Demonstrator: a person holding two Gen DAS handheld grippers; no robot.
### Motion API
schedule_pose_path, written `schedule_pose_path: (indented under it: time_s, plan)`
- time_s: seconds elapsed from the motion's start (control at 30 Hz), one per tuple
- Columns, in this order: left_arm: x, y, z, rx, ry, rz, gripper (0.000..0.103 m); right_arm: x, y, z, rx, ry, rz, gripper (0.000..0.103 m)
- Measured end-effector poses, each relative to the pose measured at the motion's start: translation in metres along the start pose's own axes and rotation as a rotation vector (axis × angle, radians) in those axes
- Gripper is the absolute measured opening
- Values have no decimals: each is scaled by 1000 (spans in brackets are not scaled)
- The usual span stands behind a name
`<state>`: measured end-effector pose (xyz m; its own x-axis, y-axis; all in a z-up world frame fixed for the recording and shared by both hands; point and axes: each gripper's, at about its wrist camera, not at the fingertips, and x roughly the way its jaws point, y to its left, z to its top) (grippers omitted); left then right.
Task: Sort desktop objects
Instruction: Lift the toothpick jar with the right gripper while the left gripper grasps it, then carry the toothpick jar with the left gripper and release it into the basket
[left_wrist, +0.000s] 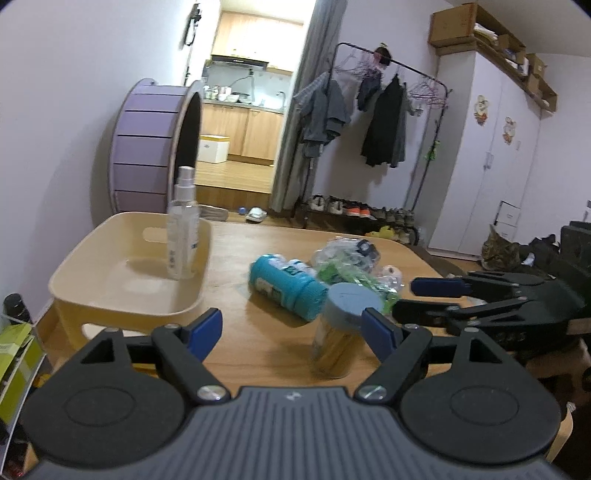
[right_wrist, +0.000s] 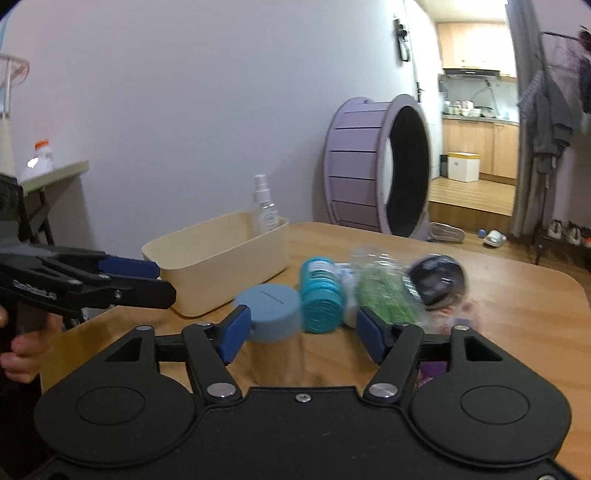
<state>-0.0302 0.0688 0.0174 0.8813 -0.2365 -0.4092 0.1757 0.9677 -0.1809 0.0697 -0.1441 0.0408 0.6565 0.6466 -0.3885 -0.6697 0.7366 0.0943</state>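
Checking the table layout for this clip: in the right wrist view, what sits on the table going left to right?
Cream bin with the clear spray bottle standing at its far right corner → blue-lidded jar → teal bottle lying on its side → clear bag with green contents → dark round container.

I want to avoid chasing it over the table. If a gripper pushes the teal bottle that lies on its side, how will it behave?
The teal bottle is round and lies on its side on the table, so it probably rolls. It looks like stiff plastic, probably smooth, so the pads might slip.
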Motion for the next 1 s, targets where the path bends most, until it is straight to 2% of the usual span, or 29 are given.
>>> schedule_pose_path:
  time_s: [0.1, 0.2, 0.37, 0.67, 0.73, 0.77, 0.8, 0.83, 1.0]
  plan:
    - [9, -11, -1, 37, 4, -17, 81, -19, -10, -3, 20, -22, -5, 74]
    - [22, -21, -2, 63, 25, -26, 81, -39, -17, -5, 49, -62, 15, 86]
    - [43, -32, -3, 86, 50, -15, 81, -60, -29, -6, 89, -122, 56, 92]
    - [70, -45, -1, 122, 60, 30, 81, -60, -37, -9, 125, -142, 86, 96]
    - [73, -45, -1, 122, 63, 31, 73, -61, -37, -9, 127, -147, 89, 96]
    - [74, -45, -2, 122, 63, 29, 66, -62, -36, -9, 126, -149, 91, 96]
    - [74, -44, -1, 116, 65, 27, 52, -62, -36, -9, 125, -152, 92, 96]
    - [74, -43, -1, 110, 67, 25, 49, -63, -35, -9, 125, -155, 94, 96]
    - [60, -32, 4, 75, 38, 41, 49, -64, -35, -6, 137, -174, 102, 96]
